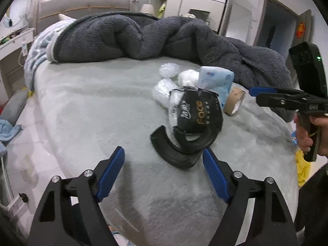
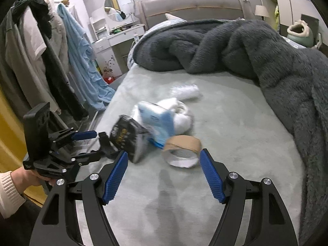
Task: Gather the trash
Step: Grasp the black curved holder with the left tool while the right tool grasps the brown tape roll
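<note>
A pile of trash lies on the grey bed sheet [image 1: 102, 106]: a black "Face" tissue wrapper [image 1: 197, 112], a black curved strip [image 1: 174, 153], a blue tissue pack [image 1: 217, 80], a brown tape roll [image 1: 234, 100], white wads [image 1: 187, 78] and clear plastic [image 1: 169, 69]. My left gripper [image 1: 164, 164] is open, just short of the black strip. My right gripper [image 2: 164, 160] is open, with the tape roll [image 2: 181, 150] between its fingertips. The wrapper [image 2: 128, 138] and the blue pack [image 2: 157, 123] lie to its left. The left gripper [image 2: 90, 143] shows there beside the wrapper.
A rumpled dark grey blanket [image 1: 153, 34] covers the far and right side of the bed. Clothes hang on a rack [image 2: 47, 57] left of the bed, with a dresser and round mirror [image 2: 119, 6] behind. A yellow item [image 1: 302, 168] lies at the bed's right edge.
</note>
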